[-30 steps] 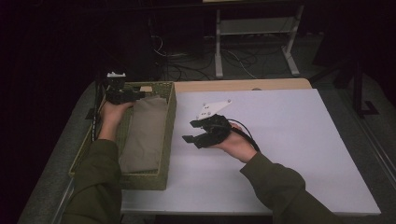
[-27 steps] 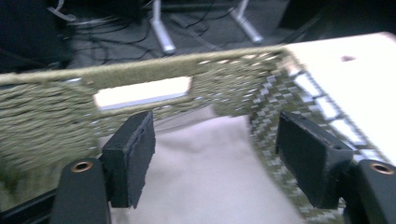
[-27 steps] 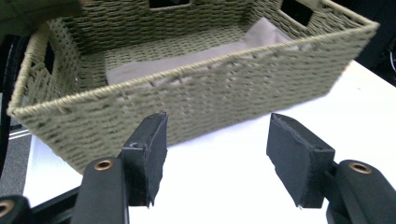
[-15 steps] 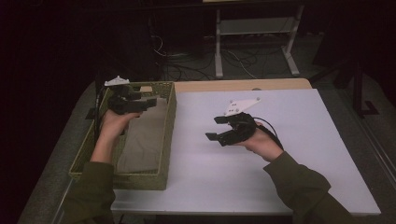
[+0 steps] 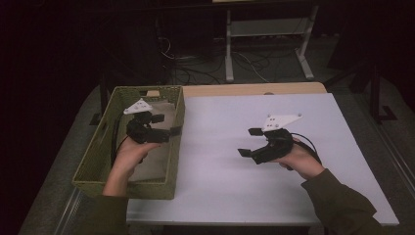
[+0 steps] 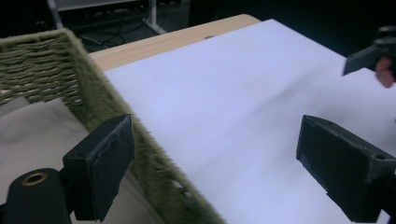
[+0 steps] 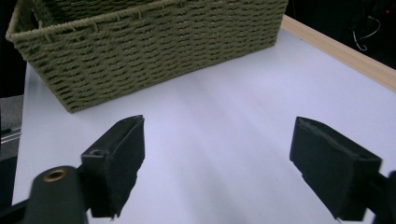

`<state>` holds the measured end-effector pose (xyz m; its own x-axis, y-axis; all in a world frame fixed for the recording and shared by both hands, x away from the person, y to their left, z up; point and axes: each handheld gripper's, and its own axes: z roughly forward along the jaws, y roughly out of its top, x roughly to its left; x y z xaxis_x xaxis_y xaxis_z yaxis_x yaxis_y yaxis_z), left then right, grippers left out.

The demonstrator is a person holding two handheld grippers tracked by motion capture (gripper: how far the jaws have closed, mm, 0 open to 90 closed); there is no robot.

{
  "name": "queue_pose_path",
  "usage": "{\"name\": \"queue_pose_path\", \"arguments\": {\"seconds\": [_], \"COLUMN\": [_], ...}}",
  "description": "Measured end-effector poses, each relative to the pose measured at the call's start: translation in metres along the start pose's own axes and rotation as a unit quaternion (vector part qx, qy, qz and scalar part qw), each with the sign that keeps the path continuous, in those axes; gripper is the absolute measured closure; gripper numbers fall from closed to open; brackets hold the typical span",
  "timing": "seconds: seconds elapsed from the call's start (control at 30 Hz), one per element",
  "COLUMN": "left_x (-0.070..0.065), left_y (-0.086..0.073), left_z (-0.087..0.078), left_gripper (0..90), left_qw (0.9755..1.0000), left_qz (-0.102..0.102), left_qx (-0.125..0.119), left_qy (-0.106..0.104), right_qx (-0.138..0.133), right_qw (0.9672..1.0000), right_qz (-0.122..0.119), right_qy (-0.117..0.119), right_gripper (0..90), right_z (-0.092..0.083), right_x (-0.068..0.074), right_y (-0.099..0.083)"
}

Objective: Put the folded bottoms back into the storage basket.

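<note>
The left tongs (image 5: pixel 164 125), wide apart and empty, hang over the woven basket (image 5: pixel 96 159) at the left of the frame, above the beige cloth (image 6: pixel 32 130). The right tongs (image 5: pixel 249 142), also released, hover over the white bench (image 5: pixel 220 161) at the middle right. The basket's long axis runs from bottom to top, so the left hand (image 5: pixel 128 155) is nearer.

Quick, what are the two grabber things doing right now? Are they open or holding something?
Left gripper: open, holding nothing, above the basket with the cloth in it.
Right gripper: open, holding nothing, over the white table.

The left gripper (image 5: pixel 164 125) is held raised in the left hand (image 5: pixel 128 152), its jaws spread wide. The right gripper (image 5: pixel 248 142) is gripped by the right hand (image 5: pixel 298 159), jaws likewise parted, pointing leftward.
</note>
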<state>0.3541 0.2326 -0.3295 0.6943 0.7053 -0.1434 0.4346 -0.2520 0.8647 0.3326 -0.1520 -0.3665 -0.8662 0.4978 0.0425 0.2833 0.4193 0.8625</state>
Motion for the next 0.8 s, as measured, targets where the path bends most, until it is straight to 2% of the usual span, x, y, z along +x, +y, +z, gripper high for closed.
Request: {"name": "queue_pose_path", "arguments": {"seconds": [0.1, 0.23, 0.43, 0.6, 0.8], "left_x": [-0.011, -0.027, -0.04, -0.045, -0.049], "left_y": [-0.002, -0.004, -0.009, -0.015, -0.022], "left_z": [-0.002, -0.007, -0.011, -0.011, -0.013], "left_gripper": [9.4, 7.4, 4.5, 2.6, 2.3], "left_qw": [0.9999, 0.9993, 0.9978, 0.9967, 0.996], "left_qz": [0.004, 0.024, 0.03, 0.037, 0.044], "left_qx": [-0.004, -0.011, -0.017, -0.016, -0.017], "left_qy": [-0.013, -0.025, -0.057, -0.071, -0.075], "right_qx": [-0.002, -0.005, -0.01, -0.018, -0.014], "right_qw": [1.0, 0.9999, 0.9995, 0.9991, 0.9989], "right_qz": [0.004, 0.007, 0.012, 0.021, 0.028], "right_qy": [-0.005, -0.013, -0.028, -0.031, -0.034], "right_gripper": [15.0, 14.0, 10.6, 6.9, 3.0], "right_z": [-0.007, -0.019, -0.037, -0.054, -0.068], "right_x": [-0.002, -0.003, -0.005, -0.005, -0.006], "right_y": [-0.008, -0.016, -0.029, -0.039, -0.052]}}
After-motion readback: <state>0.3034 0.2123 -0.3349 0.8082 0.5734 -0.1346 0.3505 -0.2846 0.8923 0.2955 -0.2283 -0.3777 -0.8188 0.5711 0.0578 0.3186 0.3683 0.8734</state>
